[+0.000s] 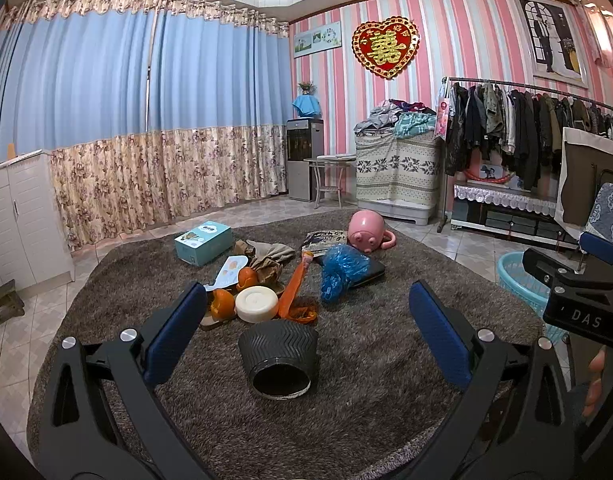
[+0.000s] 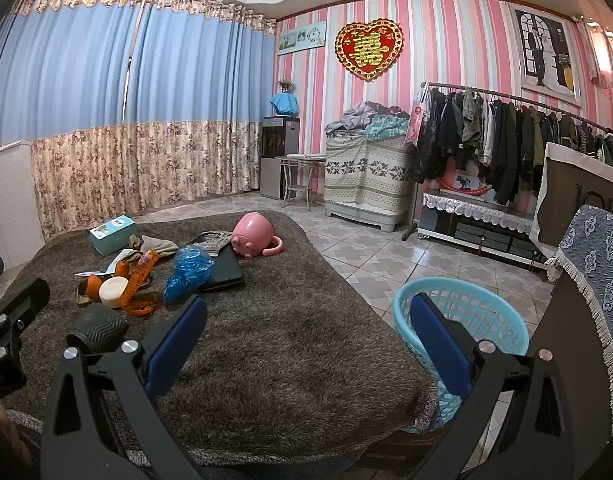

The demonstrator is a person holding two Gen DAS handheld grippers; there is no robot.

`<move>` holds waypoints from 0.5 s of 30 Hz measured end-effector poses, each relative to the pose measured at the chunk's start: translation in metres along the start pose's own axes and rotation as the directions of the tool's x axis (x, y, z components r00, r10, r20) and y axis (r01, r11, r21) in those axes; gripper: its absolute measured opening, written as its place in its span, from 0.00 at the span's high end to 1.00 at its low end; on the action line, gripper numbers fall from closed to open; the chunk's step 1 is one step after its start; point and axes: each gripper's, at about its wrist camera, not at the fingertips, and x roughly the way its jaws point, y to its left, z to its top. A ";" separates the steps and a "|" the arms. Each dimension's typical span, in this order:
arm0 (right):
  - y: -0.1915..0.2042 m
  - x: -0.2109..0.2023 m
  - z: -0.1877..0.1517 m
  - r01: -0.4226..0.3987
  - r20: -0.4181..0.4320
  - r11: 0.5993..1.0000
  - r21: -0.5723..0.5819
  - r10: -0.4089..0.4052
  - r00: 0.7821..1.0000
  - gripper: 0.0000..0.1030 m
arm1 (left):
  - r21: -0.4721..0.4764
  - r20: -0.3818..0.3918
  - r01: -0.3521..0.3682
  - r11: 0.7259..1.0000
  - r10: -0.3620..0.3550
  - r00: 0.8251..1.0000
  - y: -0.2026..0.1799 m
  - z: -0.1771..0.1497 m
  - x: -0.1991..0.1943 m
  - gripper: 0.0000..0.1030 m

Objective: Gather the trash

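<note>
A: From the left wrist, the left claw point(image 1: 306, 316) is spread wide, holding nothing; a black cup point(image 1: 280, 360) lies on its side between the fingers, peels point(image 1: 222, 304) just beyond.

B: From the right wrist, the right claw point(image 2: 306, 320) gapes too, over bare rug point(image 2: 286, 352). Only here the whole blue basket point(image 2: 466, 312) shows, behind its right finger.

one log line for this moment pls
left tool open, empty | black cup on its side ahead | right tool open | blue basket by rug

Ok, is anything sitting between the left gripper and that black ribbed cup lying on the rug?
Nothing visible. The black ribbed cup lies on its side on the rug, right between the left gripper's open fingers, with only bare rug around it.
</note>
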 end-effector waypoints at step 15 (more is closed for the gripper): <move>0.001 0.002 -0.001 -0.001 0.001 1.000 0.000 0.001 1.000 0.04 | 0.000 0.000 -0.001 1.000 0.001 1.000 0.000 0.000 0.000 0.05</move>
